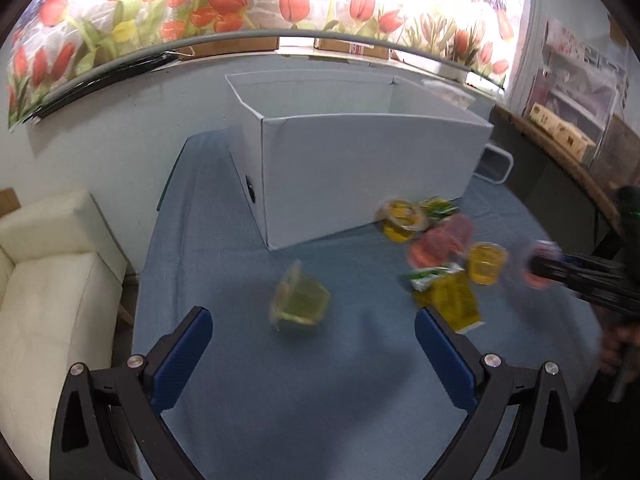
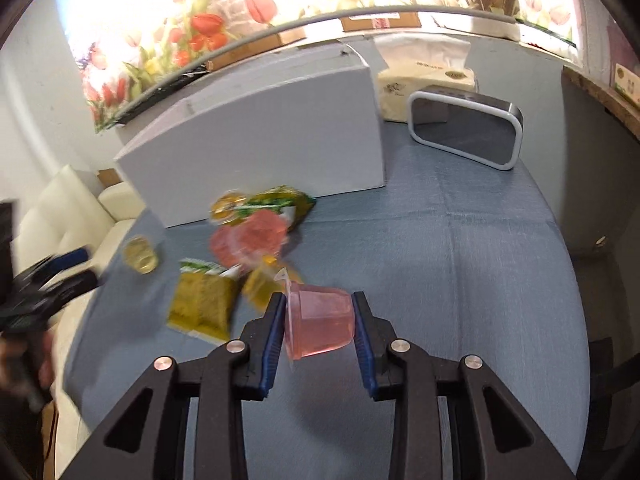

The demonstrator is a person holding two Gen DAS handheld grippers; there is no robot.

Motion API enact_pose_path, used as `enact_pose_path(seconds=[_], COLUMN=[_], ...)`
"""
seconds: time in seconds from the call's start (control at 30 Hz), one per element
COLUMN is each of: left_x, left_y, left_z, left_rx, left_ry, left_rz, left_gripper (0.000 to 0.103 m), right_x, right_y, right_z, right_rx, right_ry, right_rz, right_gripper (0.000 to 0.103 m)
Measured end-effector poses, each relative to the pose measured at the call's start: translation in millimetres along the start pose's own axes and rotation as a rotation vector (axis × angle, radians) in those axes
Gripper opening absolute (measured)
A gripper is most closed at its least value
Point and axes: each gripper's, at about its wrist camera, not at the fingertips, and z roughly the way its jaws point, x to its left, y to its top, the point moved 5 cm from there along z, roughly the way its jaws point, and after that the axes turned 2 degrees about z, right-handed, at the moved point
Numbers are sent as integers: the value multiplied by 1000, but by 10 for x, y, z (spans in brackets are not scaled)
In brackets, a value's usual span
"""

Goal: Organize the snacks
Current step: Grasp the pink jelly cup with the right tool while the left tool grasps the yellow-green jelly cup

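Note:
My right gripper (image 2: 319, 322) is shut on a pink jelly cup (image 2: 320, 326), held on its side above the blue tablecloth; it also shows in the left wrist view (image 1: 540, 266). My left gripper (image 1: 313, 322) is open and empty, just short of a green jelly cup (image 1: 299, 300) lying on its side. A pile of snacks lies by the white box (image 1: 360, 168): yellow cups (image 1: 485, 263), pink cups (image 1: 440, 242) and yellow-green packets (image 1: 448, 296). In the right wrist view the pile (image 2: 256, 236) sits left of the gripper, before the box (image 2: 260, 148).
A dark clock with a white frame (image 2: 466, 130) and a tissue pack (image 2: 424, 80) stand right of the box. A cream sofa (image 1: 48, 280) is left of the table. A dark desk (image 1: 560, 168) stands at the right.

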Motion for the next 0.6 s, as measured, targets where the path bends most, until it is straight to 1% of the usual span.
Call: enact_pose_path(seconds=[0.07, 0.17, 0.23, 0.27, 0.3, 0.33, 0.37, 0.4, 0.43, 0.47, 0.53, 0.6], left_x=[30, 65, 63, 58, 53, 52, 49, 45, 47, 46, 51, 59], left_y=[29, 45, 55, 54, 52, 41, 39, 30, 22, 18, 32, 55], left_z=[139, 302, 357, 392, 436, 480, 509, 532, 564, 586, 591, 564], left_rx=[27, 61, 67, 80, 102, 125, 138, 144, 151, 156, 151, 140], left_ry=[24, 4, -5, -6, -5, -10, -19, -24, -26, -29, -43, -78], left_rz=[37, 66, 84, 93, 98, 93, 90, 91, 94, 101, 101, 79], left_gripper=[103, 102, 95, 86, 73, 66, 53, 48, 44, 42, 41, 39], right_x=[76, 167, 195, 211, 211, 214, 221, 233, 242, 250, 264, 278], right_y=[-57, -146, -173, -185, -181, -191, -197, -198, -196, -197, -199, -196], right_z=[-111, -235, -294, -317, -314, -327, -337, -345, -344, -336, -330, -338], right_rx=[-12, -6, -10, -12, -15, -18, -21, -24, -27, -25, -22, -25], right_ry=[17, 27, 30, 39, 45, 47, 51, 54, 56, 56, 58, 63], right_rz=[-13, -37, -37, -30, -23, -17, -9, -6, -8, -12, -12, -11], right_gripper=[35, 35, 35, 35, 35, 35, 35, 35, 35, 35, 35, 35])
